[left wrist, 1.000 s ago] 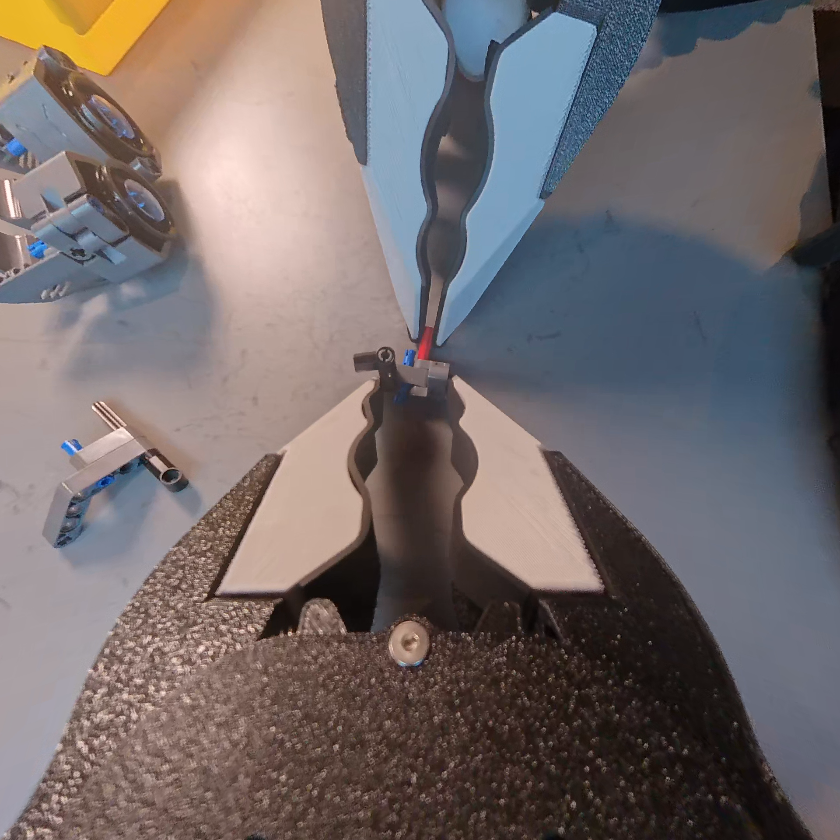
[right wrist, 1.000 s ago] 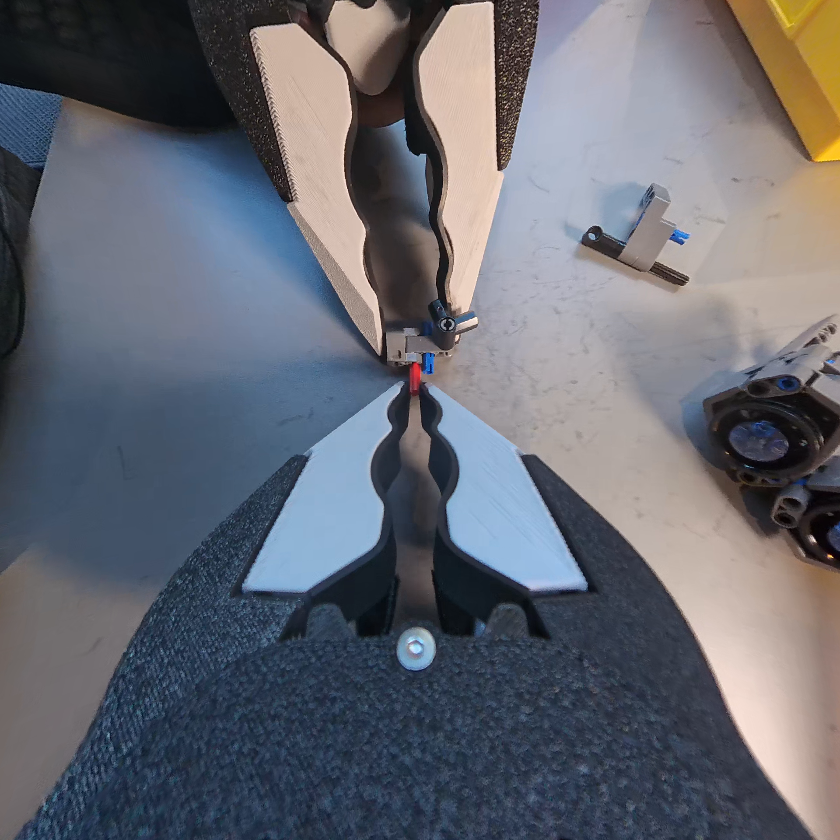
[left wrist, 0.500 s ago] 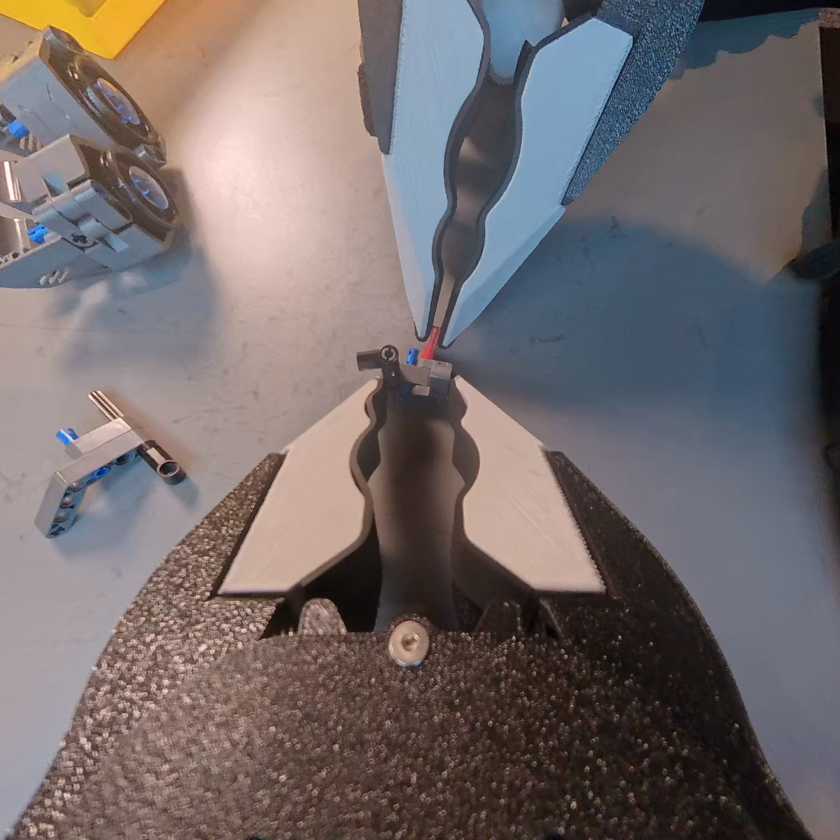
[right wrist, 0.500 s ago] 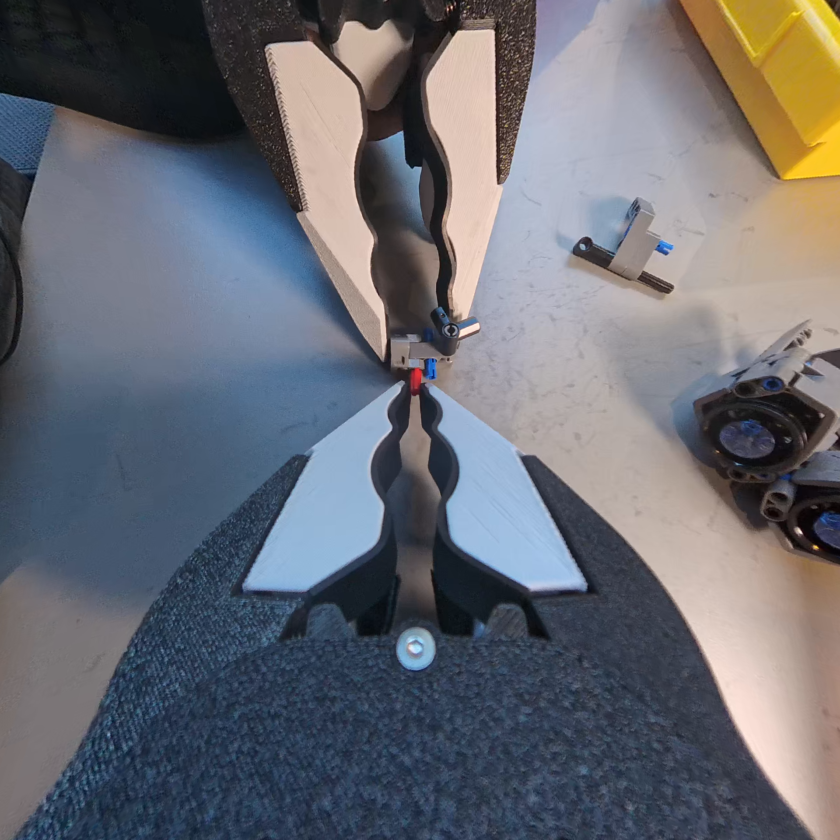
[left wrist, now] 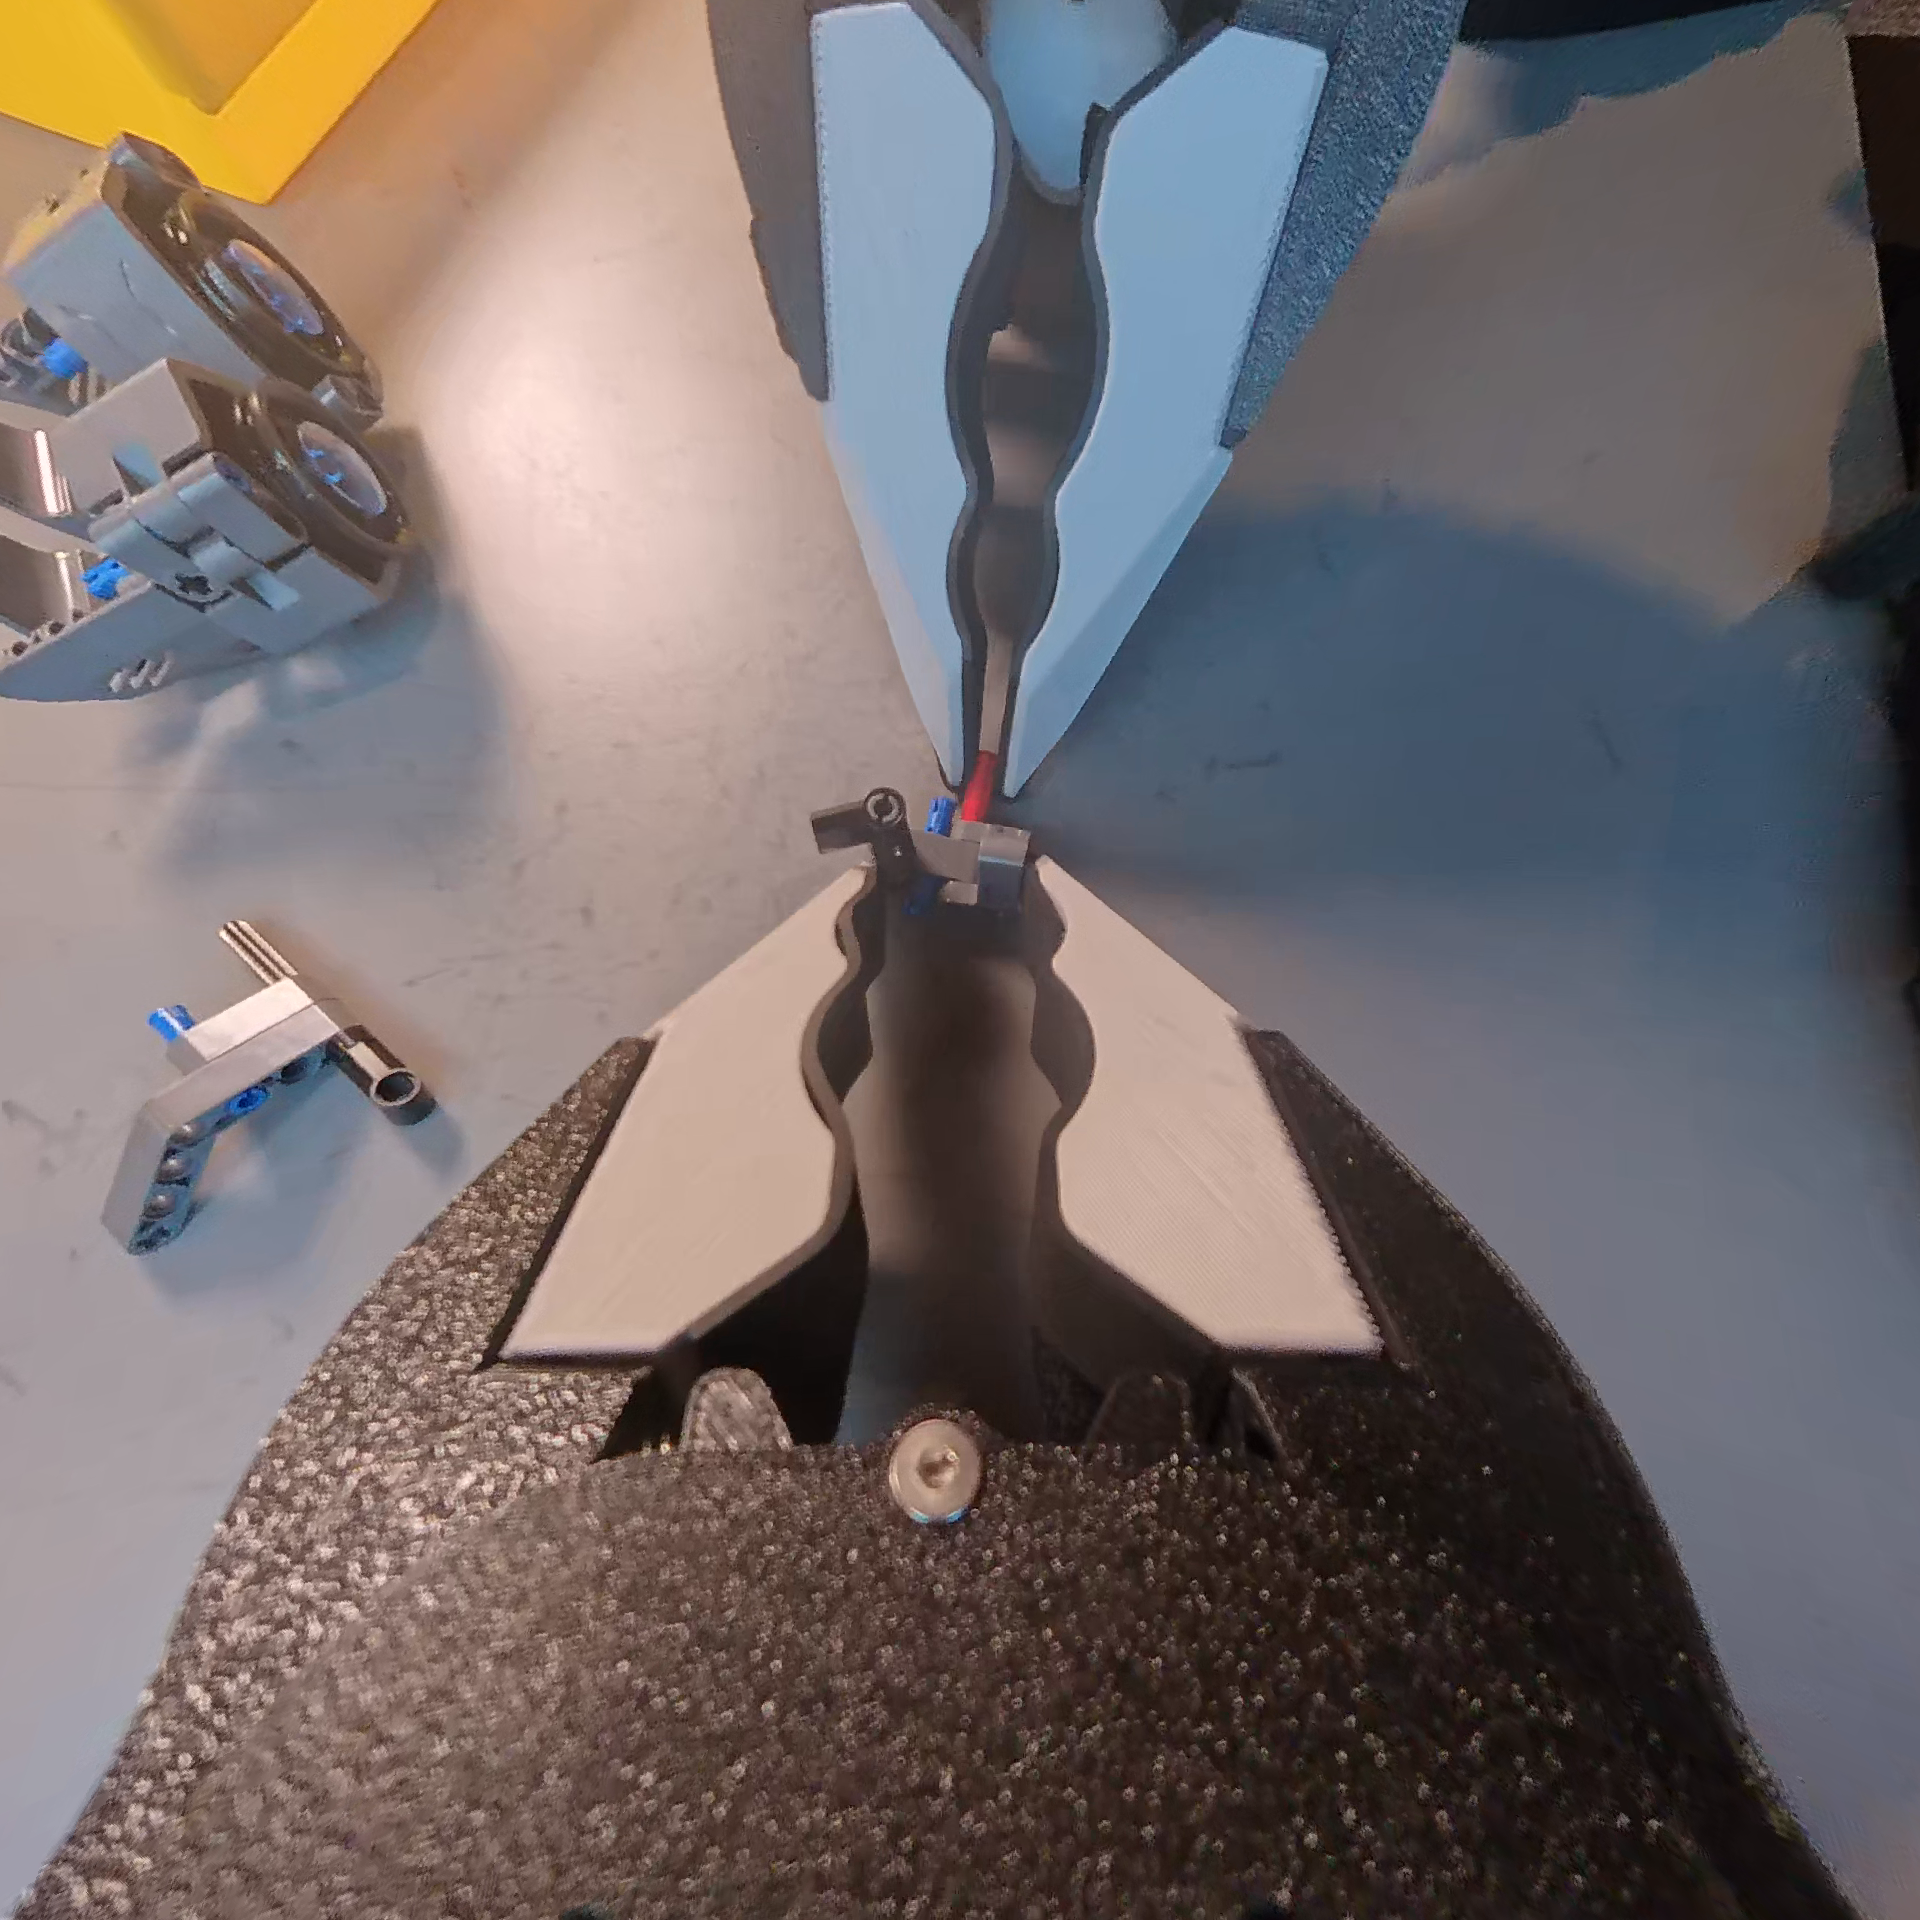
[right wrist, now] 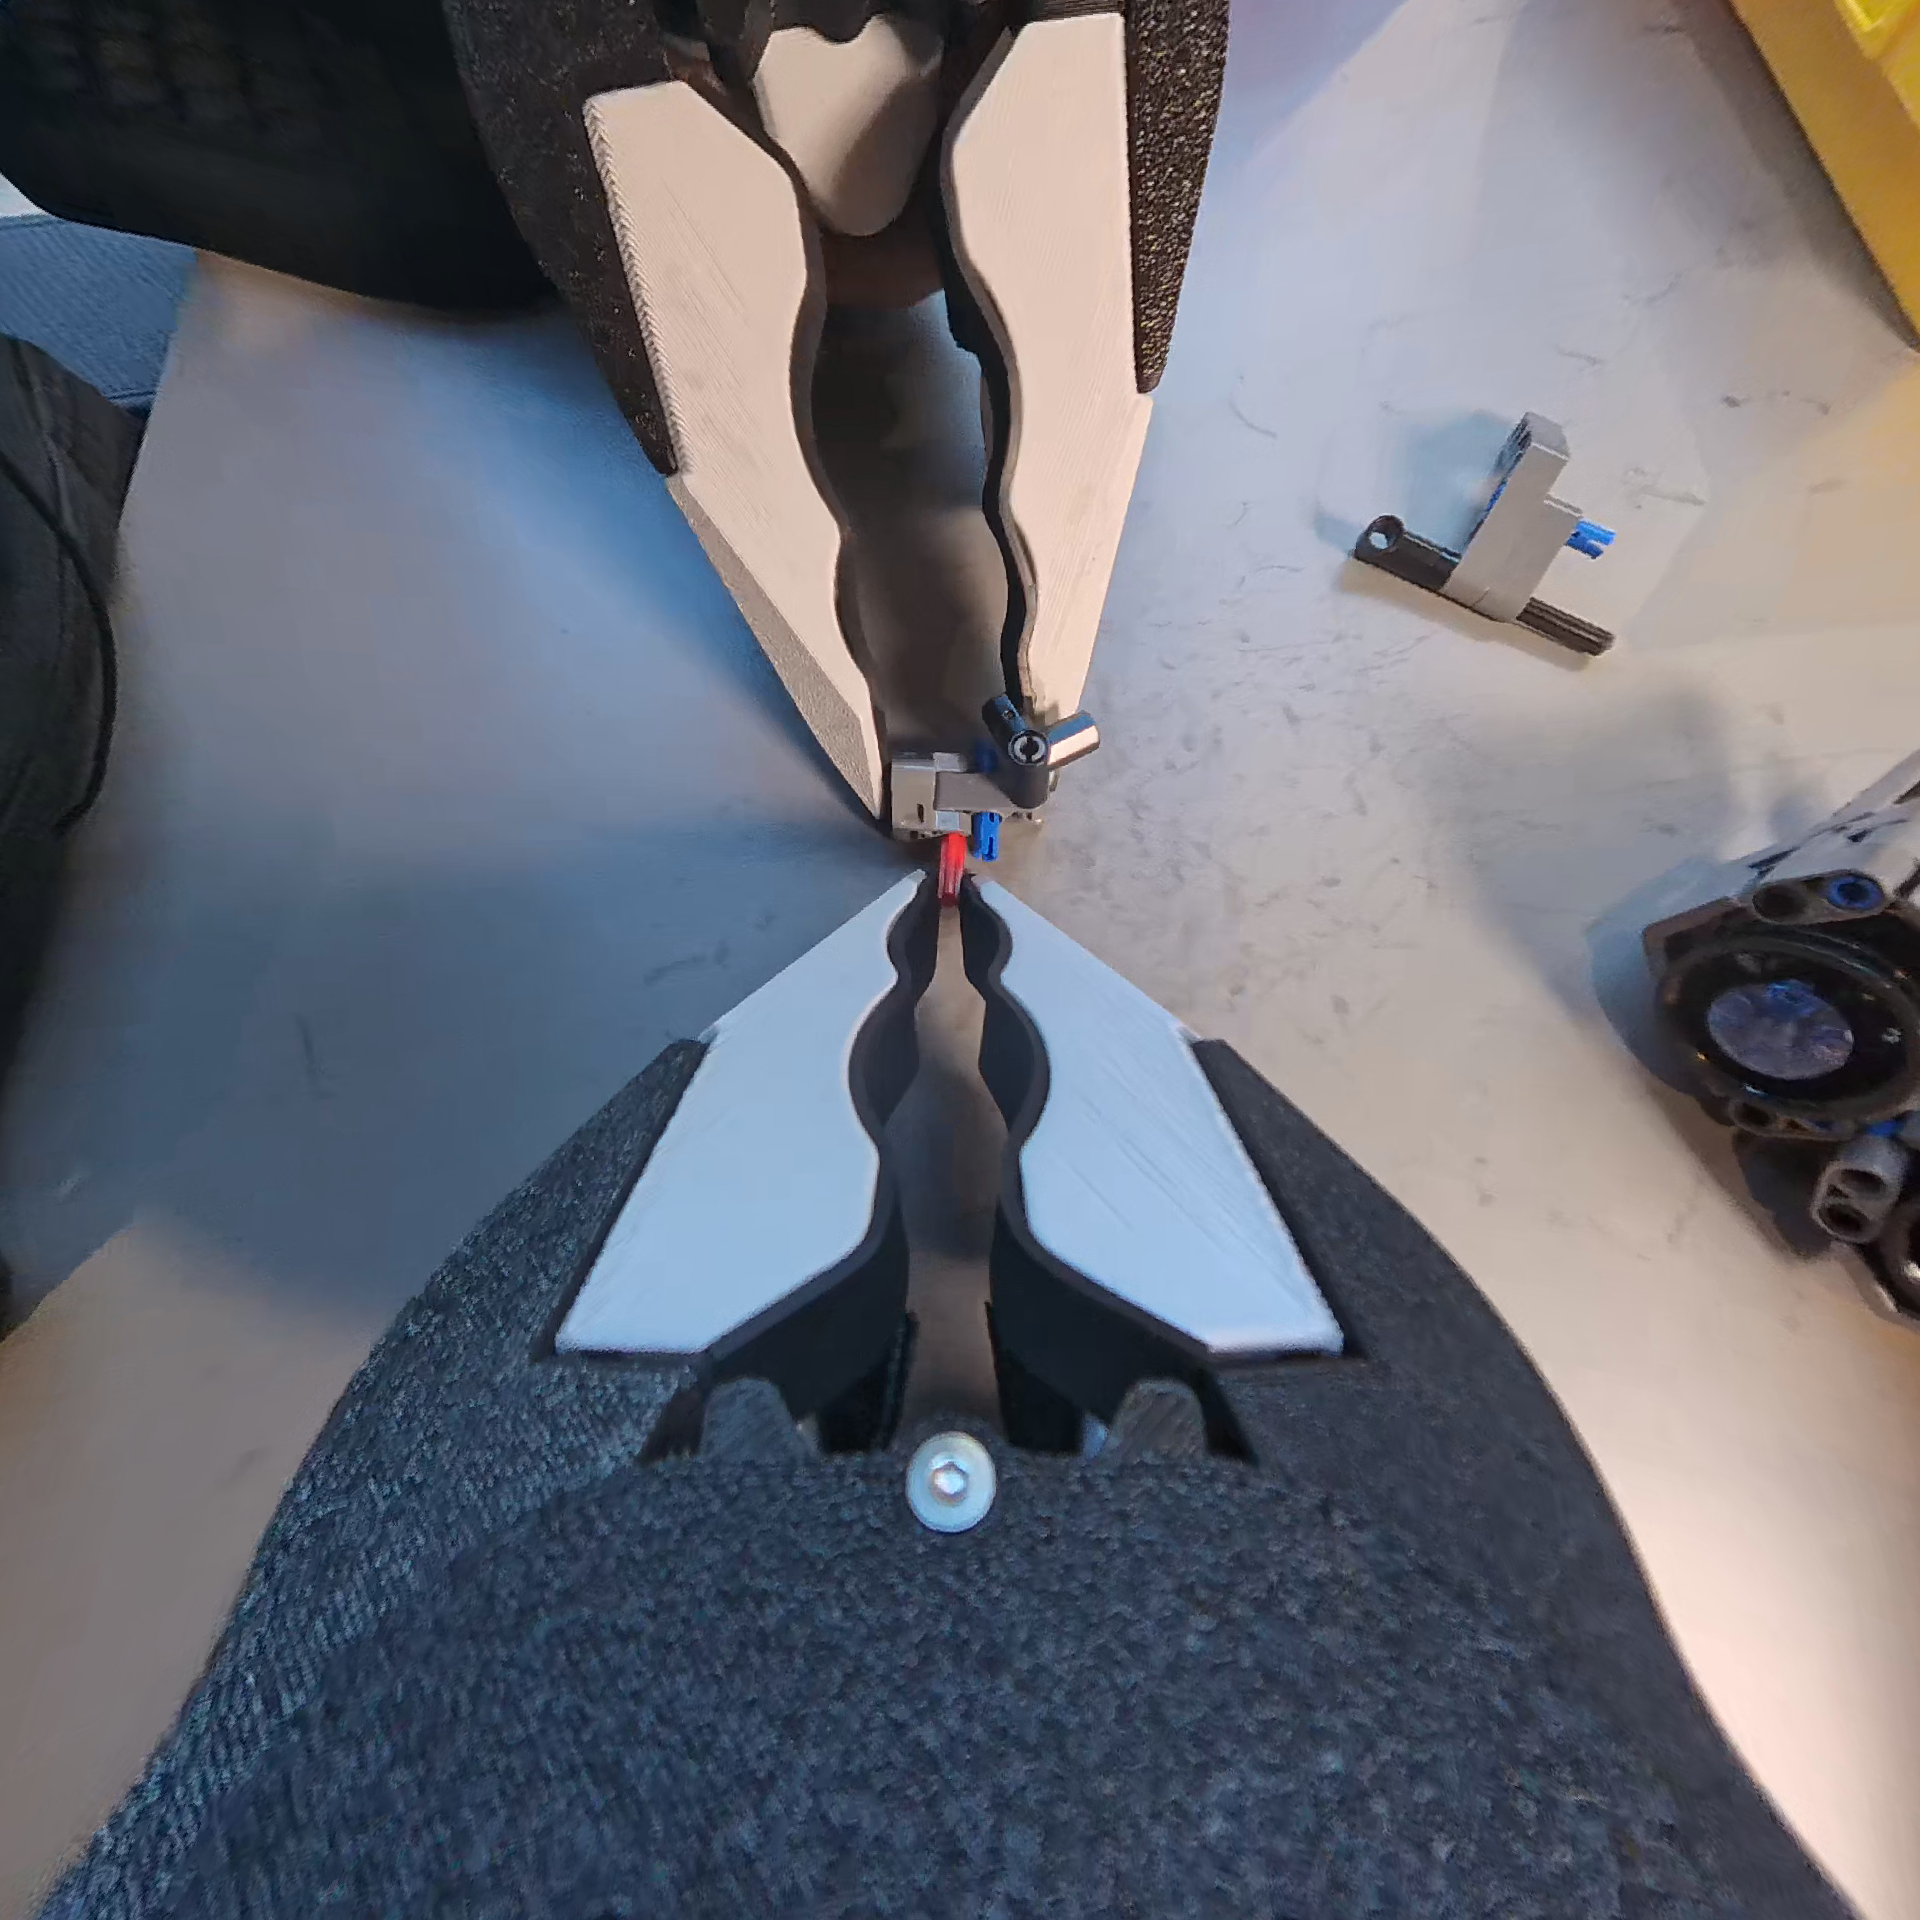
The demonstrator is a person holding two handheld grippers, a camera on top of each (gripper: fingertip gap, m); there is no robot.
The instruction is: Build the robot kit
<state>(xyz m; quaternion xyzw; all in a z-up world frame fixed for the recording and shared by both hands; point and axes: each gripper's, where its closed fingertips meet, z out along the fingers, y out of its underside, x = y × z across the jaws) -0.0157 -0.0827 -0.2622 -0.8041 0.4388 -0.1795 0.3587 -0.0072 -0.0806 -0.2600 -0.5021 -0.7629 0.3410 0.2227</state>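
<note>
Over the grey counter (left wrist: 1455, 831), left gripper (left wrist: 951, 883) clamps a grey block (left wrist: 982, 862); right gripper (right wrist: 943, 883) pinches its red pin (right wrist: 949, 862).

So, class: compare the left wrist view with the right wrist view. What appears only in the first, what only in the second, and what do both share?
Only the left wrist view: the grey side of the twin-ring block assembly with its shiny metal cylinders, and the bent lower arm of the loose grey bracket.

Only the right wrist view: dark fabric beyond the table edge.

Both: the left gripper shut on the small grey piece, the right gripper shut on the red pin that meets it, and the yellow bin.
</note>
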